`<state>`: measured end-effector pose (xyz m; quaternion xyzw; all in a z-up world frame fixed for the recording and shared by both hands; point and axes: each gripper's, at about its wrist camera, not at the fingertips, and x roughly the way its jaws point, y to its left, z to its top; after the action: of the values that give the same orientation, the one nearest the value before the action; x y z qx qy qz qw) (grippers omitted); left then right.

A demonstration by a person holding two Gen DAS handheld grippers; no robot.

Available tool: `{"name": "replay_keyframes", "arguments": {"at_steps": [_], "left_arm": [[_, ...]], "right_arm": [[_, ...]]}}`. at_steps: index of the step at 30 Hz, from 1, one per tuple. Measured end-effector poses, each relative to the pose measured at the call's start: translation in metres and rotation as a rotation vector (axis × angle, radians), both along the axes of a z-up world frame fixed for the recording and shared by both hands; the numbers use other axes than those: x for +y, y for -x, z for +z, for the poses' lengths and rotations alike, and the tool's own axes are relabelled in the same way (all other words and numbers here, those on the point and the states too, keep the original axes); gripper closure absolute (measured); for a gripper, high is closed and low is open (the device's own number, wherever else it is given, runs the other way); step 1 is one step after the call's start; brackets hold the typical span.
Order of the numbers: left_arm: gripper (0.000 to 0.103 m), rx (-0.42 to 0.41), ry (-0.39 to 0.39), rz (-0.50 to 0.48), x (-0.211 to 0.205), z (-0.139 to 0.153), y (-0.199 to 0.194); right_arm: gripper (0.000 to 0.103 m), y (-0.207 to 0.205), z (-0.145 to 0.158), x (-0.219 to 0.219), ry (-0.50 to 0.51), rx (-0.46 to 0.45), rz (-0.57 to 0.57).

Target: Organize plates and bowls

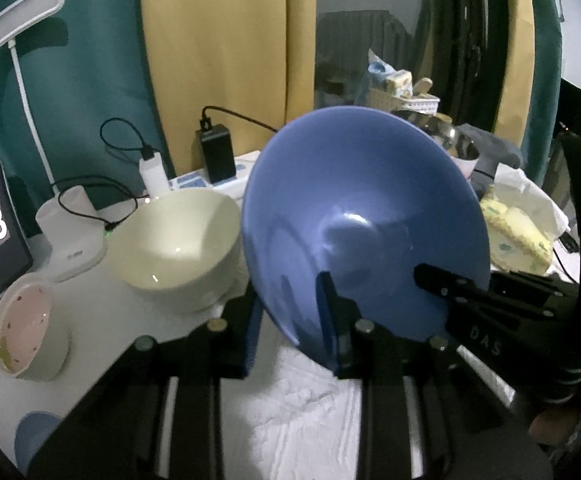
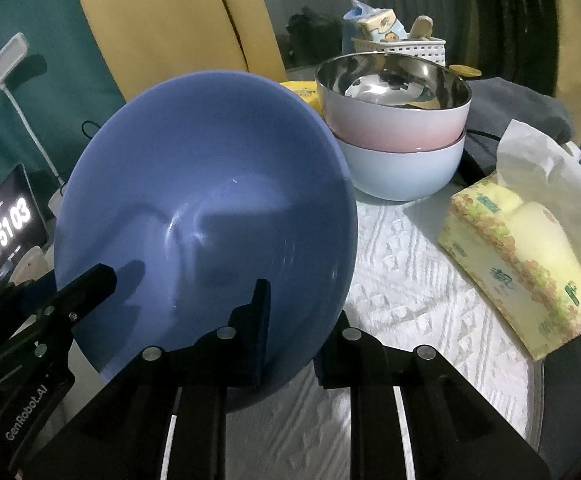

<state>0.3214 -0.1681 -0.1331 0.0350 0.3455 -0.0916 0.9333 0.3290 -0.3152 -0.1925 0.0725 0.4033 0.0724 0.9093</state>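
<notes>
Two grippers clamp one tilted blue glossy bowl (image 1: 354, 216) by its rim above the table (image 2: 410, 288): left gripper (image 1: 290, 320), right gripper (image 2: 294, 320). Left view alone shows a cream ceramic bowl (image 1: 178, 240); right view alone shows stacked pink-and-blue steel-lined bowls (image 2: 398, 132).

Behind the bench (image 2: 410, 300), which has a bumpy white cloth on it, hang yellow curtains (image 1: 218, 60) and teal curtains (image 1: 90, 80). Between the yellow ones is a dark window (image 1: 354, 8). A white lamp (image 1: 14, 20) leans over the bench's left edge, and the room is dim.
</notes>
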Motion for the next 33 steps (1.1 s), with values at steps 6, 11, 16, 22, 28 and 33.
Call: {"name": "replay_keyframes", "arguments": {"at_steps": [6,11,16,22,28,33], "left_arm": [[0.076,-0.009,0.009,0.001,0.004,0.008,0.013],[0.076,-0.019,0.018,0.003,0.010,0.014,0.026],[0.076,-0.027,0.025,0.006,0.016,0.020,0.040],[0.076,-0.031,0.033,0.016,0.026,0.024,0.057],[0.076,-0.027,0.044,0.028,0.036,0.024,0.076],[0.076,-0.015,0.055,0.037,0.046,0.021,0.090]], "right_arm": [[0.083,0.008,0.005,0.002,0.000,-0.003,0.002],[0.083,0.020,0.013,0.005,0.003,-0.011,0.005],[0.083,0.033,0.018,0.012,0.009,-0.018,0.007],[0.083,0.050,0.024,0.022,0.017,-0.022,0.016],[0.083,0.062,0.029,0.029,0.020,-0.022,0.028],[0.083,0.076,0.028,0.039,0.027,-0.007,0.038]]}}
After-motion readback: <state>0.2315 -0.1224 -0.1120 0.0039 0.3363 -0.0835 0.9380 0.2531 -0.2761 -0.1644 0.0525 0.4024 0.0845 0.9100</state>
